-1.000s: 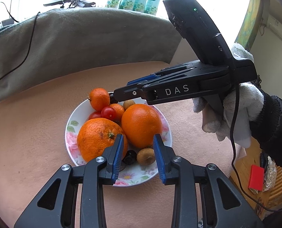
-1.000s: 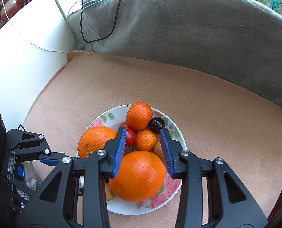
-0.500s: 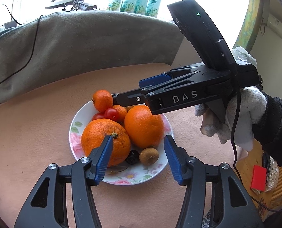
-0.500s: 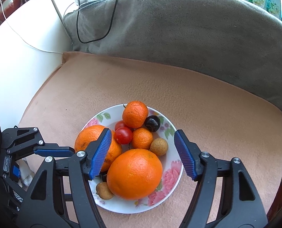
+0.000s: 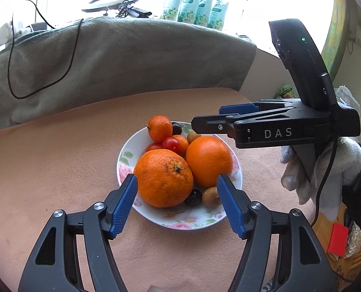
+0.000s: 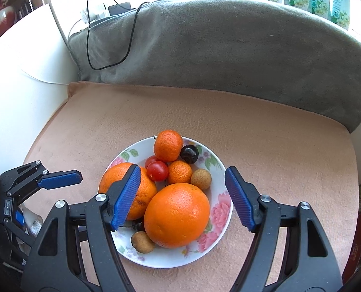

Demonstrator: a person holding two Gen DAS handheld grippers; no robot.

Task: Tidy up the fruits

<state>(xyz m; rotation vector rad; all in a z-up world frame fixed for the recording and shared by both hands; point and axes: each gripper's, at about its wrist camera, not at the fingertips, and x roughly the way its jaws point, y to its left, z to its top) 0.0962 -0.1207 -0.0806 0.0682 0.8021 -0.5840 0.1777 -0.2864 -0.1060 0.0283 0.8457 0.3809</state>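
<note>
A floral white plate [image 5: 229,215] [image 6: 219,170] on a peach cloth holds two big oranges [image 5: 164,177] [image 6: 176,215], two small tangerines [image 6: 168,145], cherry tomatoes [image 6: 157,170], dark cherries [image 6: 189,153] and brown longans [image 6: 200,179]. My left gripper [image 5: 177,200] is open and empty, above the plate's near side, its jaws apart around the rough orange. My right gripper [image 6: 183,196] is open and empty above the smooth orange; it also shows in the left wrist view [image 5: 206,119] at the plate's right.
A grey blanket [image 5: 112,68] with a black cable [image 6: 107,36] lies along the back of the peach cloth [image 6: 277,146]. A white surface [image 6: 17,85] borders the cloth's left. Green-white packets [image 5: 197,7] stand behind. A red item [image 5: 337,238] lies off the right edge.
Both grippers opened wide and drew back and up from the plate. All the fruit stays on the plate.
</note>
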